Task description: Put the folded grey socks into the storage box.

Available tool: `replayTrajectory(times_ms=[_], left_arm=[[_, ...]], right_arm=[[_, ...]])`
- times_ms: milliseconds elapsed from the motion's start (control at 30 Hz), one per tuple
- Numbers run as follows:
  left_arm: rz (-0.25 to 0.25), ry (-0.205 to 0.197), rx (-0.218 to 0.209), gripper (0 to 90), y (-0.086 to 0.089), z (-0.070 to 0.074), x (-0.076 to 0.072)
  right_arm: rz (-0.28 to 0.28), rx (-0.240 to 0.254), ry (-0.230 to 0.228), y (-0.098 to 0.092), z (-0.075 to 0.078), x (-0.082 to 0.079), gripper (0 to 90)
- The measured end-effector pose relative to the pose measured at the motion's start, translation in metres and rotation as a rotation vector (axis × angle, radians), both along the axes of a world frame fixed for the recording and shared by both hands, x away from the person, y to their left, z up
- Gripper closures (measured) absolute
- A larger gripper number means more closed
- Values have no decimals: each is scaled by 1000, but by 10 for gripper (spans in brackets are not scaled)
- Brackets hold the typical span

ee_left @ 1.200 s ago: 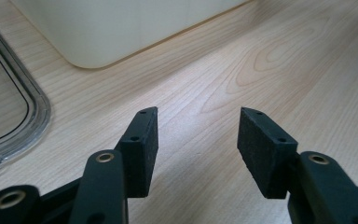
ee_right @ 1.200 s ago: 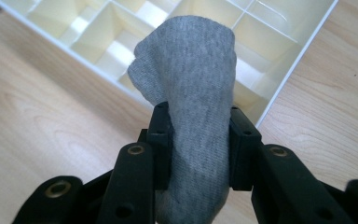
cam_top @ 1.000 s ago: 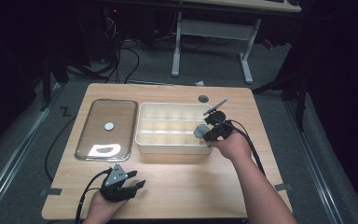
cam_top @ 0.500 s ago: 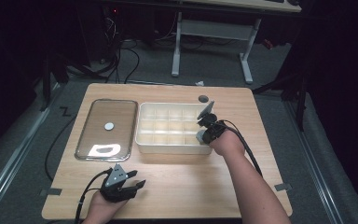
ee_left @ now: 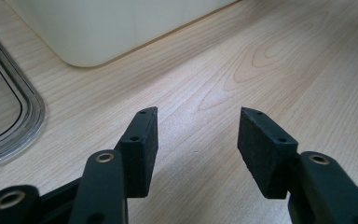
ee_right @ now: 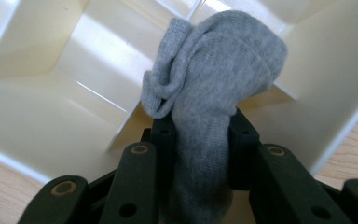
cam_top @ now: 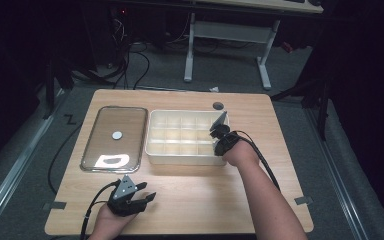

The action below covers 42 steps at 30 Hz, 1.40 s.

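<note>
Grey sock [ee_right: 214, 88]: soft, light, floppy knit, bunched over the right end of the cream divided box [cam_top: 152, 150], pinched mid-length by the right gripper [ee_right: 200, 126], best held right there on the thick fold. Left gripper [ee_left: 198, 135] resting spread apart and empty on the wooden table [cam_top: 280, 130] near the clear lid [cam_top: 92, 150].

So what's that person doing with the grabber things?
The right gripper is pinching a grey sock and holding it over a corner of the cream divided box. The left gripper is open and holds nothing, low over the table near the clear lid lying beside the box.
</note>
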<state>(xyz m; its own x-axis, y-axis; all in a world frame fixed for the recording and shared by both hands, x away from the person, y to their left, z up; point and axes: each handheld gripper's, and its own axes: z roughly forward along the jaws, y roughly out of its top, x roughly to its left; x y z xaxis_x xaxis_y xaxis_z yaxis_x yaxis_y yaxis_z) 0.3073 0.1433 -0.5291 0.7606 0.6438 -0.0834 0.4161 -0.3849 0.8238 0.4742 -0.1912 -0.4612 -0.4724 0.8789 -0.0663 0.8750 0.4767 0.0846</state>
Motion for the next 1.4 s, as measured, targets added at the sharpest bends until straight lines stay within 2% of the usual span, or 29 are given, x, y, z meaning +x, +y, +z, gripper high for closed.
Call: replayTrajectory(times_ms=[67, 133, 167, 267, 633, 767, 833, 967, 1000, 1033, 1200, 1267, 1367, 1400], left_arm=[[-3, 2, 4, 485, 0, 0, 0], [-5, 5, 7, 485, 0, 0, 0], [-5, 5, 8, 484, 0, 0, 0], [-4, 5, 9, 484, -1, 0, 0], [-11, 10, 12, 483, -2, -1, 0], [-11, 12, 8, 483, -1, -1, 0], [-13, 14, 3, 482, -1, 0, 0], [-15, 13, -3, 483, -1, 0, 0], [-12, 11, -2, 483, -1, 0, 0], [-12, 11, -3, 483, 0, 0, 0], [-13, 17, -6, 483, 1, 1, 1], [-14, 17, -10, 483, 1, 1, 1], [-15, 17, -11, 482, 1, 1, 1], [-15, 18, -11, 483, 1, 1, 1]], right_arm=[[-1, 0, 4, 0, -1, 0, 708], [24, -4, -5, 0, -2, 0, 708], [10, -5, -5, 1, -2, 0, 708], [21, -18, -7, 2, -4, -1, 708], [12, -13, -3, 2, -4, 0, 698], [15, -9, -8, 1, -2, 0, 671], [-7, -3, 3, 2, -1, 0, 657], [12, -8, 5, 2, 1, 2, 634], [-7, -8, 11, 4, 2, 2, 631], [10, -11, 12, 3, 2, 3, 628], [5, -17, 17, 5, 5, 3, 605], [-10, -13, 23, 4, 7, 4, 558], [5, 9, 25, 1, 12, 4, 553], [-9, 16, 28, 1, 14, 3, 545]])
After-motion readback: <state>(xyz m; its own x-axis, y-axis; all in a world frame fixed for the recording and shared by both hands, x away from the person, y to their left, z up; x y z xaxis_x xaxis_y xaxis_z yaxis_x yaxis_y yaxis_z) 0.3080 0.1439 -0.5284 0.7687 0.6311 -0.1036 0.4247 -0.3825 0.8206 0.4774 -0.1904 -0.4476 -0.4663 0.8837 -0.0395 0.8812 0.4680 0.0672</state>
